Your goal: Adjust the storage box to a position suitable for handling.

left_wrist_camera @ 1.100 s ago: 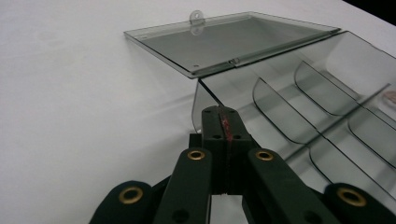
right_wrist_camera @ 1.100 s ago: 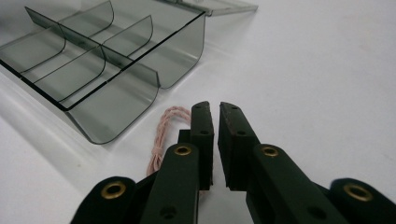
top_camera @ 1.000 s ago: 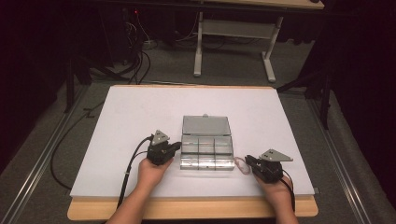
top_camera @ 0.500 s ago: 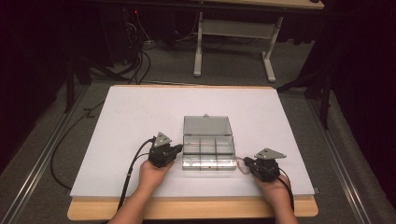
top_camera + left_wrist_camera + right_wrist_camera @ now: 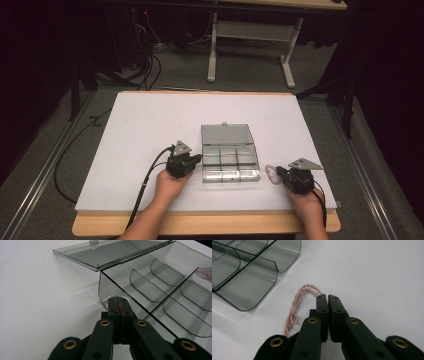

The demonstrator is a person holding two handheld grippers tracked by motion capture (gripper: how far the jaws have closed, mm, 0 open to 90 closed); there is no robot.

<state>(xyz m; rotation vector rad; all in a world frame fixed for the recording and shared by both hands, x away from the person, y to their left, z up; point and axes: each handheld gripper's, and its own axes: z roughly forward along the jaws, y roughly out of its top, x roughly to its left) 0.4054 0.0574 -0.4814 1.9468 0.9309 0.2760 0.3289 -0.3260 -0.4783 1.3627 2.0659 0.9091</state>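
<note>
Since a second ago, the right gripper (image 5: pixel 327 297) has slid nearer the open compartment box (image 5: pixel 231 160), jaws just closing on the pink twisted cord (image 5: pixel 298 305), on the worktop (image 5: pixel 140 125) beside it. Light and limp, the cord seems best pinched at its loop. The left gripper's (image 5: pixel 120 301) jaws are closed, empty.

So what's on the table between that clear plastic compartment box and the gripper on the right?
Just the pink twisted cord loop, pinched in the right gripper; otherwise bare white table up to the clear plastic compartment box, seen in high and right gripper views.

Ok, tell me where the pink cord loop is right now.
The pink cord loop lies on the white table, pinched in the right gripper, just right of the clear compartment box in the high view.
</note>
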